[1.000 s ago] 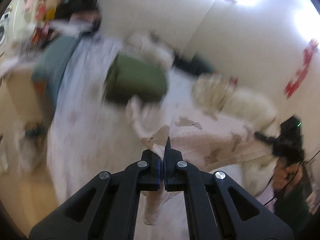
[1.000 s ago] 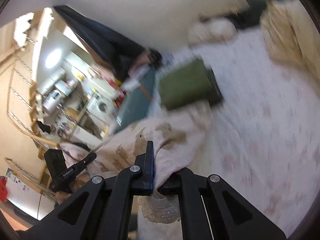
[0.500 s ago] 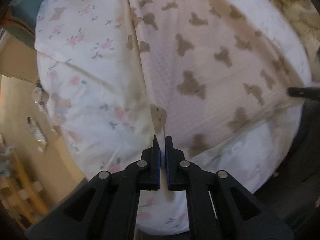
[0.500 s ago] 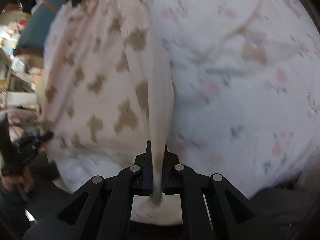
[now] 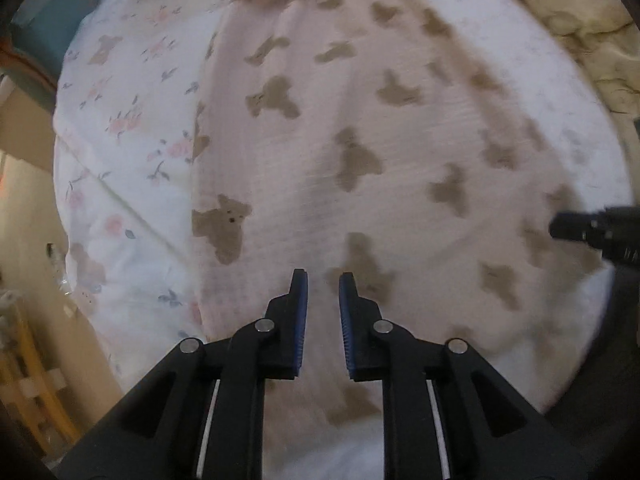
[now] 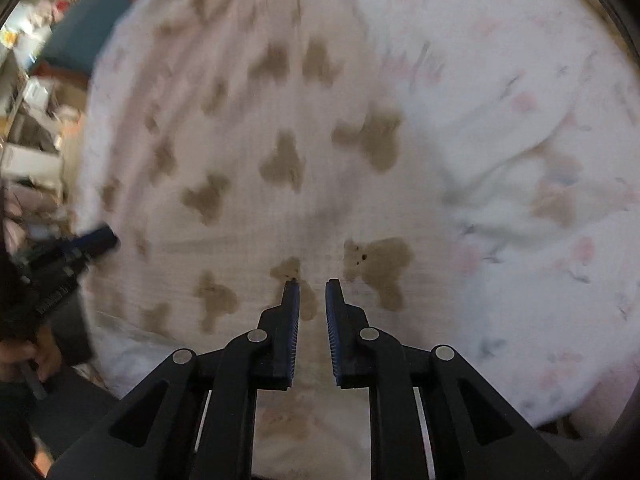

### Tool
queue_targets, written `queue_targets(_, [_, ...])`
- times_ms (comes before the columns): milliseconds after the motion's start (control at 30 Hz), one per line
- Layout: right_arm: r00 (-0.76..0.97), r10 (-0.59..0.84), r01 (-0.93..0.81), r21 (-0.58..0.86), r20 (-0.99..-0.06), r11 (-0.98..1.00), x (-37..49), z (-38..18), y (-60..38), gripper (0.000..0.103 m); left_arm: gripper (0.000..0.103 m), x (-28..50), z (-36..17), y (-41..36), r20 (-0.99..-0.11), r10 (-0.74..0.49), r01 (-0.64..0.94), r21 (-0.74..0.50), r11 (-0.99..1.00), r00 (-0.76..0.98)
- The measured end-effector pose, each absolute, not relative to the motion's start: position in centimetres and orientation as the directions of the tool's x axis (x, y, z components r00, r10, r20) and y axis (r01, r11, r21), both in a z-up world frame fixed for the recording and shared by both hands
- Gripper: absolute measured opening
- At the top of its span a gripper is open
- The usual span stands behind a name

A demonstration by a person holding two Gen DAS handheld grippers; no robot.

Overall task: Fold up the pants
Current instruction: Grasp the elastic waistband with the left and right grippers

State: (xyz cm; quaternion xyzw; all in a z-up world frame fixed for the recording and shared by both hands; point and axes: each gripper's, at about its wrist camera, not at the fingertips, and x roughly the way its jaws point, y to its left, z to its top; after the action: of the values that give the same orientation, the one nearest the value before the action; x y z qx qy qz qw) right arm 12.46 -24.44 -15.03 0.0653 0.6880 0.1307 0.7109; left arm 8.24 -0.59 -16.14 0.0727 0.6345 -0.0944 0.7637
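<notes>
Floral sheet [image 5: 120,128] across the bed, wrinkled on the right side in the right view. Pants [image 5: 360,152], pale pink with brown bears, spread flat on the sheet, waistband at the far end. Cream blanket [image 5: 592,28] bunched past the sheet's far right corner. Teal cushion [image 6: 80,28] off the far left edge. Left gripper [image 5: 323,276] over the near hem, jaws apart, holding nothing. Right gripper [image 6: 312,282] likewise apart, empty, over the pants.
</notes>
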Motion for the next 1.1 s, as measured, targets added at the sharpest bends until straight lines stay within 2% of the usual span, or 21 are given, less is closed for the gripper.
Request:
queue_targets(67, [-0.014, 0.211, -0.098, 0.212, -0.977, 0.972, 11.9, -17.6, -24.4, 0.013, 0.013, 8.2, -18.3, 0.0, -0.99, 0.004, 0.197, 0.031, 0.98, 0.139])
queue_targets(200, [-0.002, 0.303, -0.035, 0.303, -0.953, 0.952, 12.2, -17.5, -26.2, 0.013, 0.014, 8.9, -18.7, 0.2, -0.996, 0.008, 0.154, 0.021, 0.988, 0.084])
queue_targets(233, [0.012, 0.309, -0.027, 0.308, -0.951, 0.951, 12.2, -17.1, -26.7, 0.017, 0.014, 9.1, -17.9, 0.3, -0.996, -0.016, 0.126, -0.004, 0.992, 0.092])
queue_targets(300, [0.06, 0.341, 0.0, 0.341, -0.938, 0.94, 12.2, -15.6, -27.7, 0.016, 0.014, 9.9, -15.6, 0.9, -0.986, -0.069, 0.058, -0.06, 0.996, 0.151])
queue_targets(367, [0.153, 0.419, 0.006, 0.425, -0.895, 0.905, 12.4, -13.0, -28.6, 0.017, 0.023, 10.6, -12.8, 1.8, -0.964, -0.133, 0.012, -0.134, 0.991, 0.232])
queue_targets(400, [0.199, 0.443, -0.008, 0.451, -0.874, 0.893, 12.7, -11.3, -29.1, 0.03, 0.038, 11.3, -11.3, 2.3, -0.947, -0.165, -0.002, -0.172, 0.985, 0.274])
queue_targets(433, [0.225, 0.439, -0.014, 0.448, -0.87, 0.894, 13.1, -10.2, -29.3, 0.067, 0.055, 11.8, -10.2, 2.7, -0.934, -0.182, -0.01, -0.195, 0.981, 0.308])
queue_targets(467, [0.243, 0.429, -0.018, 0.438, -0.87, 0.899, 13.7, -9.2, -29.4, 0.081, 0.063, 12.7, -9.0, 3.2, -0.919, -0.186, -0.021, -0.206, 0.978, 0.347])
queue_targets(500, [0.27, 0.426, -0.014, 0.438, -0.864, 0.899, 14.6, -8.1, -29.6, 0.087, 0.072, 14.0, -7.7, 3.8, -0.901, -0.169, -0.039, -0.201, 0.979, 0.4])
queue_targets(633, [0.276, 0.528, -0.04, 0.539, -0.803, 0.841, 20.5, -6.2, -30.1, 0.087, 0.073, 19.8, -6.6, 4.7, -0.891, -0.105, -0.027, -0.13, 0.991, 0.442])
queue_targets(733, [0.265, 0.533, -0.119, 0.521, -0.804, 0.845, 27.0, -6.0, -29.0, 0.087, 0.073, 26.0, -8.0, 4.0, -0.89, -0.12, 0.047, -0.11, 0.993, 0.44])
queue_targets(833, [0.222, 0.516, -0.189, 0.483, -0.827, 0.855, 33.4, -7.2, -27.1, 0.084, 0.073, 31.6, -10.9, 2.7, -0.915, -0.195, 0.197, -0.132, 0.972, 0.353])
queue_targets(933, [0.159, 0.53, -0.231, 0.491, -0.833, 0.84, 38.9, -9.3, -24.9, 0.077, 0.073, 34.9, -12.1, 3.3, -0.915, -0.201, 0.162, -0.153, 0.975, 0.35])
queue_targets(1000, [0.164, 0.516, -0.265, 0.466, -0.841, 0.844, 41.5, -9.9, -23.7, 0.077, 0.072, 37.3, -13.3, 3.3, -0.918, -0.225, 0.148, -0.185, 0.971, 0.325])
queue_targets(1100, [0.176, 0.497, -0.27, 0.444, -0.85, 0.854, 44.9, -11.2, -22.2, 0.076, 0.07, 39.7, -14.6, 2.6, -0.926, -0.207, 0.174, -0.158, 0.972, 0.316])
